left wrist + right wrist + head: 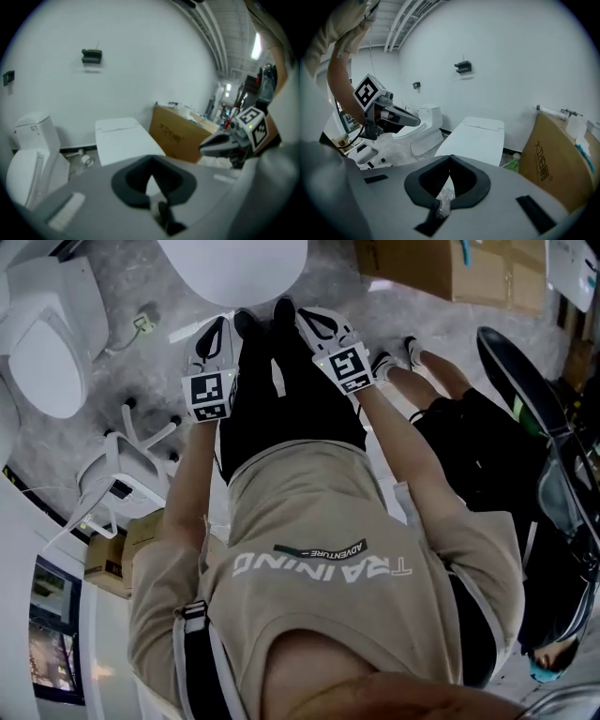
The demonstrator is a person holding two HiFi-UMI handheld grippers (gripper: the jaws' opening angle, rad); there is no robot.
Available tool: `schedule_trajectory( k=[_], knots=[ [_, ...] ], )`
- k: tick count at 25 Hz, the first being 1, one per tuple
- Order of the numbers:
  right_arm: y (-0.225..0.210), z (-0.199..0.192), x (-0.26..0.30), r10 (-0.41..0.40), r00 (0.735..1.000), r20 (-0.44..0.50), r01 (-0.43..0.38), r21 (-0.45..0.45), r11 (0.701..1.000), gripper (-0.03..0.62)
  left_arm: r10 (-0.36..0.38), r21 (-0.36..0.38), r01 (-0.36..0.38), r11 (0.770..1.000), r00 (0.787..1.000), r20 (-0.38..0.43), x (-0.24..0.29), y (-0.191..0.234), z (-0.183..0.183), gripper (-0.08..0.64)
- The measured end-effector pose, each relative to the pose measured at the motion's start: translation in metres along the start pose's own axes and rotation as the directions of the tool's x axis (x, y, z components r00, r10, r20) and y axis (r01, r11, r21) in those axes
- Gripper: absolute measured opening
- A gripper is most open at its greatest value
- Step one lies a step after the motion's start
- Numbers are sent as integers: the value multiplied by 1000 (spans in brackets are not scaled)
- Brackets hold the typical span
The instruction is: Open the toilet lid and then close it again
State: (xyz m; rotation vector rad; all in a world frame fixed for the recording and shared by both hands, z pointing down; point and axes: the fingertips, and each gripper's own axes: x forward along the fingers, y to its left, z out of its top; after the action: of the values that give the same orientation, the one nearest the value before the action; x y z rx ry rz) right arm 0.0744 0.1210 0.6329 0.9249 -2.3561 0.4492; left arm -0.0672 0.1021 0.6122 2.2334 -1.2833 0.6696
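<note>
A white wall (140, 56) fills the background of both gripper views. Before it stands the toilet (487, 129), with its toilet lid (476, 138) lying down flat and closed. In the head view the lid shows as a white oval at the top edge, just ahead of the person (328, 549), who stands facing it. A 2nd toilet (419, 124) stands to the left of the 1st, well apart from it, also with its lid down. A brown cardboard box (180, 136) sits on the floor just beside the toilet on its right. The person holds the 2 grippers side by side in front of the body, both aimed toward the lid, and neither touches it. The left gripper (217, 334) has its jaws pressed together at the tips with nothing between them. The right gripper (328, 326) likewise has its jaws brought together and empty. High on the wall sits a small dark fixture (91, 56).
</note>
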Motion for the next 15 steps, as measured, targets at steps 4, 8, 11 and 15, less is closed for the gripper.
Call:
schedule_trajectory(
  k=[4,8,11,15],
  knots=[
    [1,-60,26,27,998,-56,-24,67,997,14,6,-58,-8,998,999,-40,22,-5,-52,5],
    [-8,-117,53,28,991,-133,-14,108,994,14,28,-117,-40,992,994,-106,50,-7,-107,5],
    [-17,-148,84,27,988,-153,-9,118,993,14,34,-119,-51,992,989,-142,76,1,-146,5],
    [-25,-179,106,38,988,-152,-22,109,994,14,29,-126,-55,991,980,-199,103,2,-193,5]
  ],
)
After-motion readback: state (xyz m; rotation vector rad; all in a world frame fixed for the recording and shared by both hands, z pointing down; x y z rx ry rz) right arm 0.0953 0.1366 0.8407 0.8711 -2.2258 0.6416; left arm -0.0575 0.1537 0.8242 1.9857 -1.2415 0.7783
